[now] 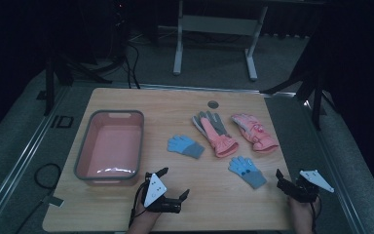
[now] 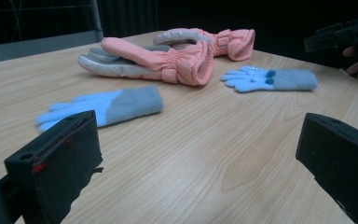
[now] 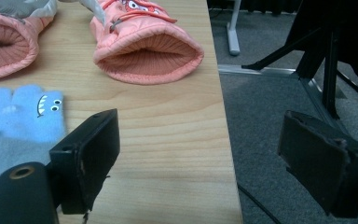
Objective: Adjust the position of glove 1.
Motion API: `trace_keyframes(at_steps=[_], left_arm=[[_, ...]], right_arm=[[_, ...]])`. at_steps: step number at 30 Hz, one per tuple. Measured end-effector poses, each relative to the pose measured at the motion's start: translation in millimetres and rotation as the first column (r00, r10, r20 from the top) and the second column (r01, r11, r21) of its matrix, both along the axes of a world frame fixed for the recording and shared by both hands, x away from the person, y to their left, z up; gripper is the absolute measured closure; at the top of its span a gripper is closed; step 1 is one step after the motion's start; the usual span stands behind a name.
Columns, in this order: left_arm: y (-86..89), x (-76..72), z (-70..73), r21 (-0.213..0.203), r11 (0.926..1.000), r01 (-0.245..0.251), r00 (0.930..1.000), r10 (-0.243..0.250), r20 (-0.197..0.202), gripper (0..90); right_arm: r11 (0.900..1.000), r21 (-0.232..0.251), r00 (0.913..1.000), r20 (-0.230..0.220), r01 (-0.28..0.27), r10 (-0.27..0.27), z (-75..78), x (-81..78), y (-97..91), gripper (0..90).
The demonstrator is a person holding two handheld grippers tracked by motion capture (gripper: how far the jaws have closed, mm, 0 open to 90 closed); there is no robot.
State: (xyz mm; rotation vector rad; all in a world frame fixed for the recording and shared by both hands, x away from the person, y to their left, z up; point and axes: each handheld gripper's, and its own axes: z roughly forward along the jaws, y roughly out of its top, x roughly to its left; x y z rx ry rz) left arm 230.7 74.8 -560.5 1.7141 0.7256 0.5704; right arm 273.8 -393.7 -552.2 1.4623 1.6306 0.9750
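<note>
Two pink-and-grey ski gloves (image 1: 214, 130) (image 1: 254, 131) lie side by side at the middle right of the wooden table (image 1: 214, 200). Two small blue knit gloves lie nearer me, one (image 1: 185, 146) at the centre and one (image 1: 247, 170) further right. My left gripper (image 1: 173, 184) rests at the front edge with its jaws wide apart and nothing between them; in the left gripper view (image 2: 198, 154) the jaws face the nearer blue glove (image 2: 107, 106). My right gripper (image 1: 285, 181) stands open at the front right corner. Its own view (image 3: 200, 154) looks past the table edge at a pink cuff (image 3: 147, 46).
A pink tub with a grey rim (image 1: 82, 146) stands at the left of the table, with nothing in it. A round hole (image 1: 213, 104) sits near the far edge. Grey carpet and a desk frame (image 1: 214, 29) lie beyond; stand legs (image 1: 316, 92) rise at the right.
</note>
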Motion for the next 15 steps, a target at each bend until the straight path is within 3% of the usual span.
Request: trace_keyframes(at_steps=[5, 6, 9, 14, 15], left_arm=[[-0.3, -0.1, 0.0, 0.000, 1.0000, 0.000, 1.0000, 0.000, 0.001, 0.0], [-0.1, 0.0, 0.0, -0.001, 1.0000, -0.002, 1.0000, 0.002, 0.000, 0.0], [1.4, -0.1, -0.3, -0.018, 0.9998, -0.005, 1.0000, 0.005, -0.001, 0.0], [1.3, -0.8, -0.3, -0.015, 0.9999, -0.001, 1.0000, 0.001, 0.006, 0.0], [1.2, -1.0, -0.3, -0.014, 0.9999, -0.001, 1.0000, 0.001, 0.007, 0.0]], right_arm=[[0.9999, -0.001, 0.9999, -0.011, -0.012, 0.012, 2.7, -1.6, 0.4, 12.7], [0.9997, 0.008, 0.9978, -0.061, -0.025, 0.025, 5.5, -1.0, -0.6, 12.7], [0.9995, 0.002, 0.9953, -0.092, -0.031, 0.031, 13.1, -0.4, -1.7, 11.6], [0.9991, 0.007, 0.9948, -0.092, -0.043, 0.043, 28.3, 0.1, -1.4, 11.6], [0.9986, 0.000, 0.9942, -0.094, -0.052, 0.052, 37.3, 0.9, -0.3, 13.5]])
